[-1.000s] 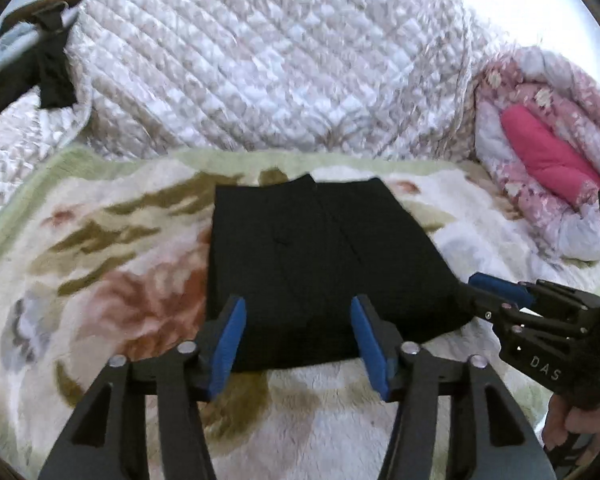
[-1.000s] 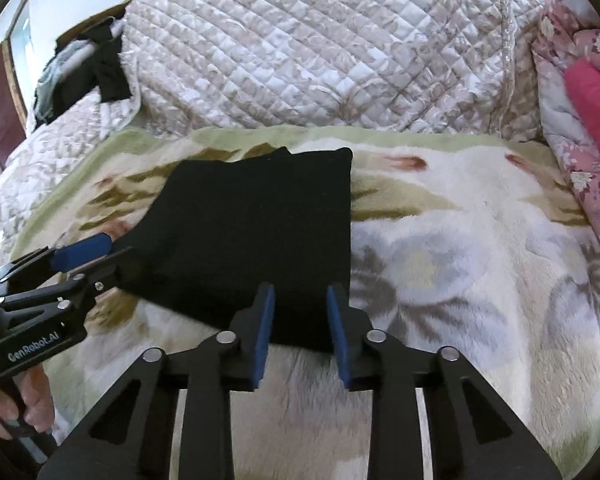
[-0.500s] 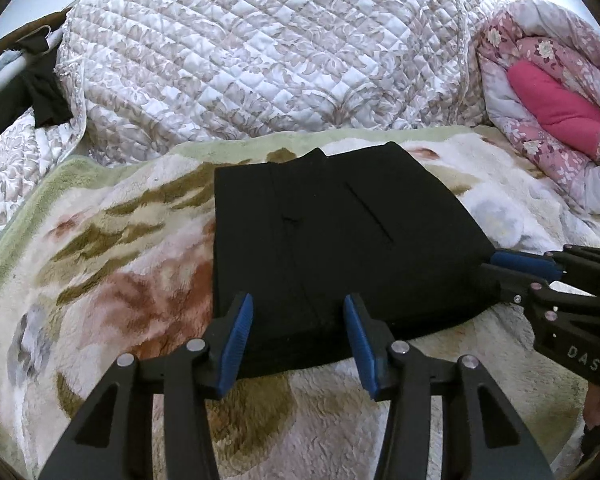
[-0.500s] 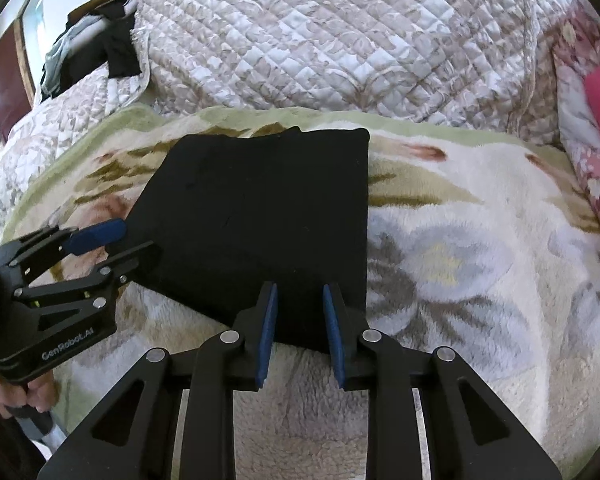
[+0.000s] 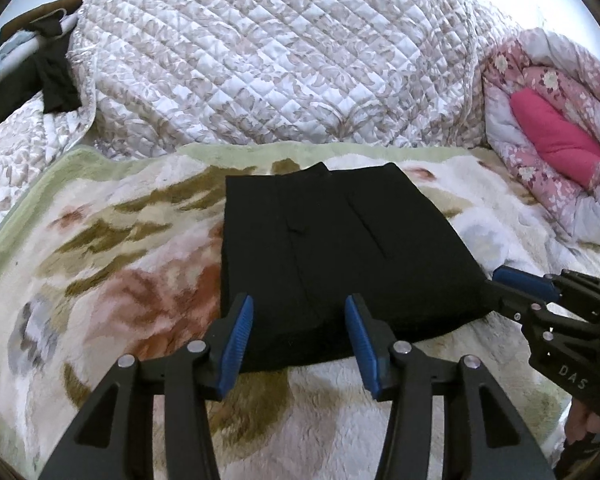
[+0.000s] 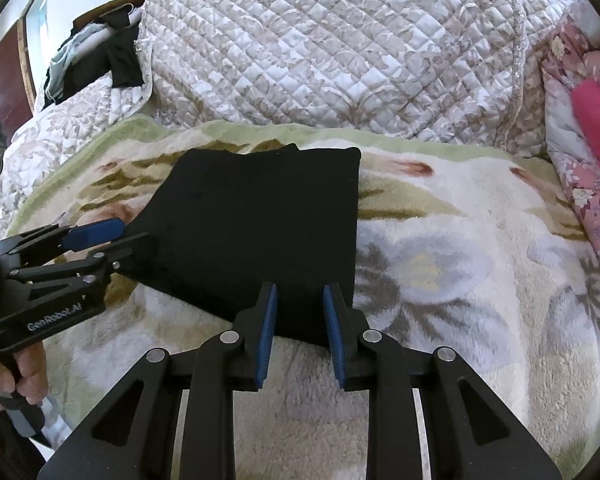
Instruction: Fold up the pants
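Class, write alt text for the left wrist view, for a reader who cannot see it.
Black pants, folded into a flat rectangle, lie on a fluffy floral blanket, with the open left gripper poised at their near edge. The right gripper sits at their right corner; a quilted beige bedspread is heaped behind.

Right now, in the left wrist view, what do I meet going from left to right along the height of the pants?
Floral blanket → black pants → right gripper → pink quilt.
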Demonstrator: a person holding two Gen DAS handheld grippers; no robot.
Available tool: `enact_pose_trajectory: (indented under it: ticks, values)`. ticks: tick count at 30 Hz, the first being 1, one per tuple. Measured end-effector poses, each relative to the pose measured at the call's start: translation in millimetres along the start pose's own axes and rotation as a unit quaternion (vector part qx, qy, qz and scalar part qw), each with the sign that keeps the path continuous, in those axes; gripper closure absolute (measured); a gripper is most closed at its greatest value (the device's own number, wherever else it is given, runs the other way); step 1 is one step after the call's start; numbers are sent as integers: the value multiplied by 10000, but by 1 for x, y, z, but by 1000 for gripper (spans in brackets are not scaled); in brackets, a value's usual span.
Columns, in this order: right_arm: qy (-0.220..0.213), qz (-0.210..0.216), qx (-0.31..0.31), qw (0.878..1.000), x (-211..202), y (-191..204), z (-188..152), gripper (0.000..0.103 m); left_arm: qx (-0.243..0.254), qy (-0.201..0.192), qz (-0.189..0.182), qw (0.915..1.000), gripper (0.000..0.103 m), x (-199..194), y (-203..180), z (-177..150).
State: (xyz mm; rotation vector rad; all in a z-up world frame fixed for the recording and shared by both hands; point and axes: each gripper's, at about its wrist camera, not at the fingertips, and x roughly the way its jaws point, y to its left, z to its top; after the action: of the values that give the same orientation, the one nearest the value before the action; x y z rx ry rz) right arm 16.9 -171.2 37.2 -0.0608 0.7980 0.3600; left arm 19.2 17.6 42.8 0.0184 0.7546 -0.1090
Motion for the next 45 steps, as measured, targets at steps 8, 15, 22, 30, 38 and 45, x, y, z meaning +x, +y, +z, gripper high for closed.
enact_pose_trajectory:
  ticks: [8,15,22,30,38,45]
  values:
    - [93,25,-30,9999,3,2,-1,76,25,81,48,10000,50,6,4,-1]
    - [274,154,93,9995,11,-2,-2,76,78,74,19,9999,45,12,5,-5]
    - [146,108,146,9997,-4,-5,-1,76,-296,220,-168,9992,41,9,14,-5]
    - [78,86,289,9995,-8,-11,3,76,-568,156,218,9980,42,-3,40,-6]
    - [254,126,247,9993,-1,-8,1,76,-607,209,291,9975,42,2,46,-6]
    - [171,142,229,9995,-7,-8,-1,76,-630,206,340,9972,43,-4,43,-4]
